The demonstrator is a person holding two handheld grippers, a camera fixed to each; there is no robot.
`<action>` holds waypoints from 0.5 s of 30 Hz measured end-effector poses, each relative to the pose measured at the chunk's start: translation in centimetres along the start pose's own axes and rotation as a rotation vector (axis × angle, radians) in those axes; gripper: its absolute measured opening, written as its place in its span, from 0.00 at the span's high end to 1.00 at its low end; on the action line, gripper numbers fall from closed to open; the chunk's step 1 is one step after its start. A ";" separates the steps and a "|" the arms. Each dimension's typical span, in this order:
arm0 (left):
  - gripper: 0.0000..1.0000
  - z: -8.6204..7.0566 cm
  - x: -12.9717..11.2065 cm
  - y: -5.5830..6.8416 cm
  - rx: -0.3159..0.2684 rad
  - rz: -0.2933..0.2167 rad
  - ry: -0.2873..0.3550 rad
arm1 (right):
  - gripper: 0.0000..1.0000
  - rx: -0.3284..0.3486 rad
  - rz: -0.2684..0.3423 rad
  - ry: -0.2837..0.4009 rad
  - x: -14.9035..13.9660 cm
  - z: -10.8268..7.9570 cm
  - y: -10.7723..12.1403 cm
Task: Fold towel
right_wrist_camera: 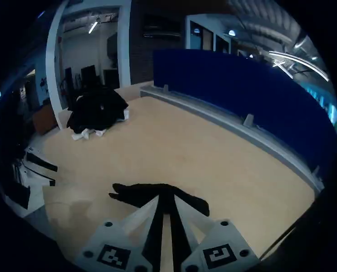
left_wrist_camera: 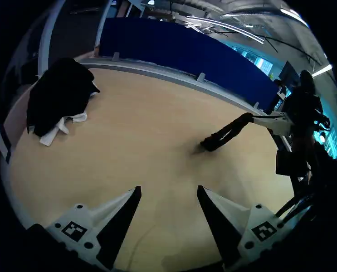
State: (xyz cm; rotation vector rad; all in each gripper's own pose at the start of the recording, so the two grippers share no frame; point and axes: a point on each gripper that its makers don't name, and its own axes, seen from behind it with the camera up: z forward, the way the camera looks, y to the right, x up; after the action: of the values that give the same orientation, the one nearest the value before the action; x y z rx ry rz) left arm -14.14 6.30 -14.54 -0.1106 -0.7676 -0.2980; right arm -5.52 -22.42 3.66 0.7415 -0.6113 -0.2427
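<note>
A dark towel [right_wrist_camera: 136,192] lies bunched on the light wooden table [right_wrist_camera: 191,145], and my right gripper [right_wrist_camera: 166,199] is shut on its near edge. From the left gripper view the same towel [left_wrist_camera: 225,133] slopes from the right gripper [left_wrist_camera: 255,118] down to the table [left_wrist_camera: 145,136], its lower end resting on the wood. My left gripper [left_wrist_camera: 168,190] is open above bare table with nothing between its fingers, well short of the towel.
A heap of black and white cloth [left_wrist_camera: 59,99] sits at the far left corner of the table, also visible as the cloth heap [right_wrist_camera: 98,111]. A blue partition [left_wrist_camera: 186,50] runs along the back edge. A person [left_wrist_camera: 304,118] stands at the right.
</note>
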 end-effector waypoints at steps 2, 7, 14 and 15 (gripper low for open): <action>0.09 0.0 0.2 0.2 -0.005 0.004 0.005 | 0.91 -0.010 0.003 0.011 0.7 -0.8 0.6; 0.09 -0.2 0.6 0.8 -0.017 0.016 0.014 | 0.91 -0.046 0.010 0.024 1.5 -2.7 2.4; 0.09 -0.1 0.8 1.6 -0.034 0.020 0.017 | 0.91 -0.100 0.035 0.038 1.5 -5.4 5.6; 0.09 0.0 0.8 1.7 -0.036 0.022 0.015 | 0.91 -0.107 0.038 0.039 1.5 -5.9 6.1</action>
State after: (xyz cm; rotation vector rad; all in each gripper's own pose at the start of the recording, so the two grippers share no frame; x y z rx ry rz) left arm -13.03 7.72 -13.95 -0.1508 -0.7454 -0.2917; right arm -0.84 -15.36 5.18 0.6293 -0.5704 -0.2242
